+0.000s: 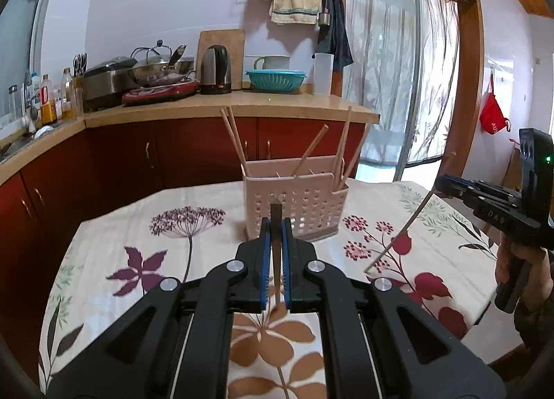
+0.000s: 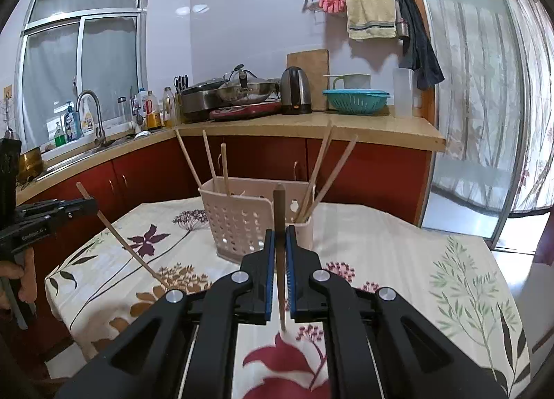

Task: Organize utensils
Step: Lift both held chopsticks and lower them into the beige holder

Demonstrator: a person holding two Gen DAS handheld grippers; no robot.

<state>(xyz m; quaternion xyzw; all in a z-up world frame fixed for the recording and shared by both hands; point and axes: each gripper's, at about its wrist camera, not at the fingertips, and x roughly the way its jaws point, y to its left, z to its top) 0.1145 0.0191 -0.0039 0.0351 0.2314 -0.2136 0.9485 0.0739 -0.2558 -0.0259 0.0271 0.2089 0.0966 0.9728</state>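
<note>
A pink perforated utensil holder (image 1: 294,205) stands on the floral tablecloth with several wooden chopsticks leaning in it; it also shows in the right wrist view (image 2: 242,219). My left gripper (image 1: 276,225) is shut on a chopstick (image 1: 276,246), held above the table just in front of the holder. My right gripper (image 2: 279,236) is shut on another chopstick (image 2: 279,243), also in front of the holder. Each gripper shows in the other's view: the right one (image 1: 446,182) with its chopstick (image 1: 408,225), the left one (image 2: 90,203) with its chopstick (image 2: 128,246).
The table (image 1: 138,225) with the flowered cloth has red cabinets and a counter (image 1: 242,104) behind it, with a kettle, pots and a teal colander. A sliding glass door (image 1: 398,87) is to the right.
</note>
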